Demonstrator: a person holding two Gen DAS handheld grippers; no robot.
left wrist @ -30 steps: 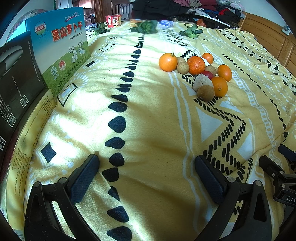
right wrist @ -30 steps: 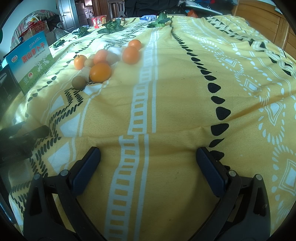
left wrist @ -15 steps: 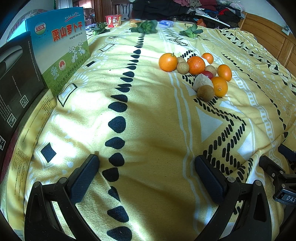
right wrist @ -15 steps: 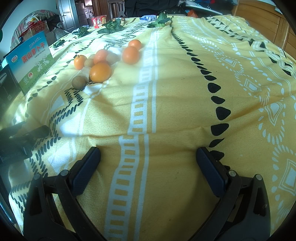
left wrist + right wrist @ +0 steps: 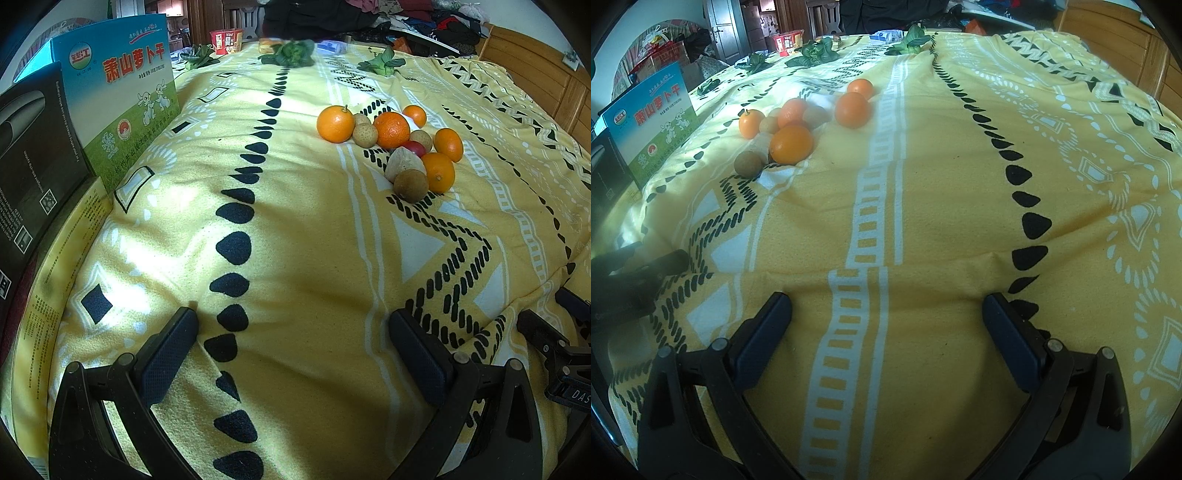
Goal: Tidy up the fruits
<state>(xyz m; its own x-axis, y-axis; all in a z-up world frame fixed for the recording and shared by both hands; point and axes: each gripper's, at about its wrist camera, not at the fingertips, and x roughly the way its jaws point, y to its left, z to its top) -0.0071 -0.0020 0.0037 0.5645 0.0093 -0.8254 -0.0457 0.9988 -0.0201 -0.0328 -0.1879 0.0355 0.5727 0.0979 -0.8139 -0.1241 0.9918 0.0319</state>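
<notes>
A: In the left wrist view our left hand-held gripper (image 5: 291, 354) stands wide and empty, low in the frame on the yellow patterned bedspread (image 5: 295, 258). The loose cluster of oranges and small brown fruits (image 5: 397, 147) lies in the upper right of the frame, well apart from it.

B: In the right wrist view our right hand-held gripper (image 5: 886, 325) is equally wide, holding nothing; the cluster sits upper left. Neither looks clearly nearer, we'd judge. The pile strings out towards us, a round brown fruit (image 5: 748, 163) nearest.
</notes>
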